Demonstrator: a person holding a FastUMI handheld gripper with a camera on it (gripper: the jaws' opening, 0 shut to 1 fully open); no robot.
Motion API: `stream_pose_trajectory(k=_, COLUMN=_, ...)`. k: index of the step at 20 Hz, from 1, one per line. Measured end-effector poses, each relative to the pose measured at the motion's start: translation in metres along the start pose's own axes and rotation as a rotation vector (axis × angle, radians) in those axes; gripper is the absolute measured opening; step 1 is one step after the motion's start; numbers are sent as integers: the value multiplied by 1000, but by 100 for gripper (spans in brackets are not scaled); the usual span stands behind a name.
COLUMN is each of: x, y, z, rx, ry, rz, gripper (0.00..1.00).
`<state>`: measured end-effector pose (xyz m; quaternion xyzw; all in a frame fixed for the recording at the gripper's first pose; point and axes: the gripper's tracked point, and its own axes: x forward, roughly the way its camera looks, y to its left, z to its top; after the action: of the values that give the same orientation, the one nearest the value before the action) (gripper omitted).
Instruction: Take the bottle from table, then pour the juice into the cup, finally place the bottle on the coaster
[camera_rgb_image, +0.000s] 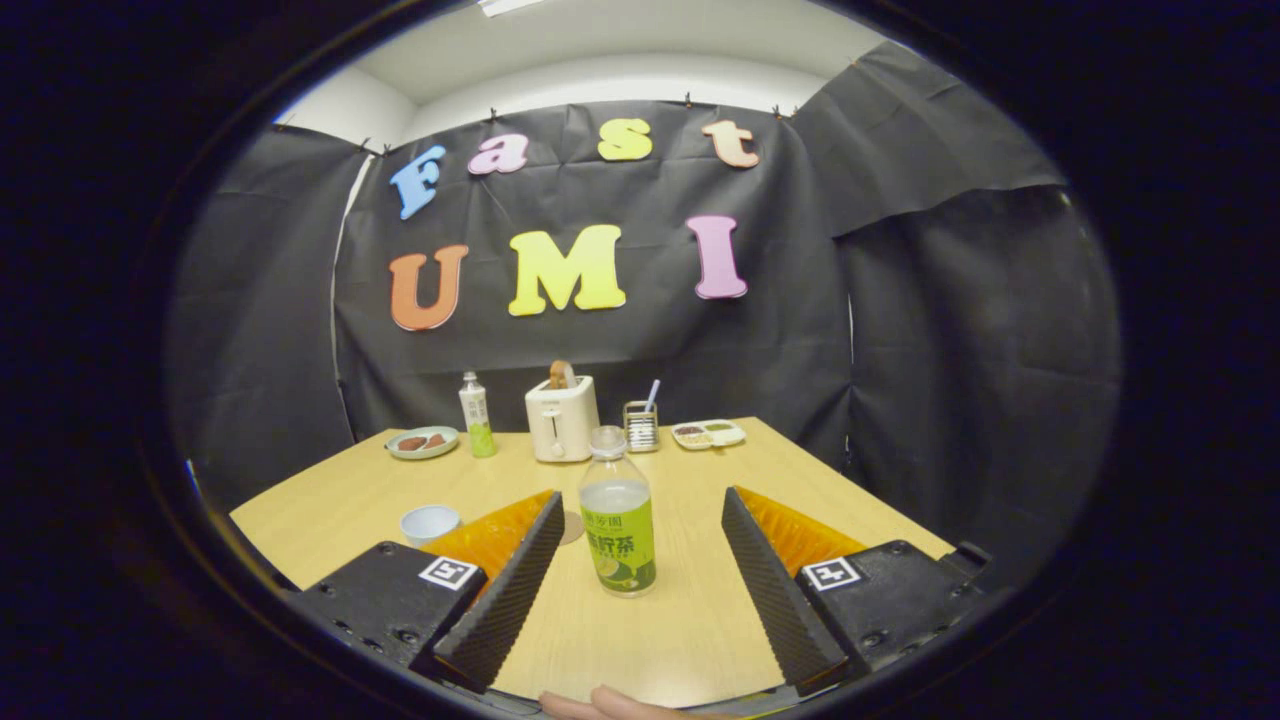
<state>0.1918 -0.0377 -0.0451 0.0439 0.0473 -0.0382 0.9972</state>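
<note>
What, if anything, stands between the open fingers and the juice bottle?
Nothing visible. The bottle stands upright on the table between the gripper fingers, which are spread wide and clear of it on both sides.

At the table's far edge stand a plate, second bottle, toaster, grater and divided dish.

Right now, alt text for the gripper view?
The open tool straddles an upright juice bottle on a wooden table, fingers clear of it. A white cup sits beside one finger; a toaster stands at the far edge.
</note>
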Motion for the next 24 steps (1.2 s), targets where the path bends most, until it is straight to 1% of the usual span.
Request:
stream_pose_trajectory(k=2, x=16, y=0, z=-9, rx=-10, ry=17, rz=-11, gripper=100)
stream_pose_trajectory(k=7, x=49, y=10, z=-24, rx=-62, ry=48, rz=-3, gripper=100)
stream_pose_trajectory(k=11, x=73, y=21, z=-31, rx=-74, ry=61, rz=39, gripper=100)
stream_pose_trajectory(k=14, x=92, y=25, z=-39, rx=-73, ry=75, rz=53, gripper=100)
stream_pose_trajectory(k=17, x=110, y=24, z=-45, rx=-91, ry=83, rz=39, gripper=100)
stream_pose_trajectory(k=21, x=124, y=24, z=-50, rx=-89, ry=91, rz=39, gripper=100)
stream_pose_trajectory(k=23, x=127, y=18, z=-46, rx=-82, ry=73, rz=23, gripper=100)
stream_pose_trajectory(k=24, x=127, y=20, z=-47, rx=-79, ry=68, rz=31, gripper=100)
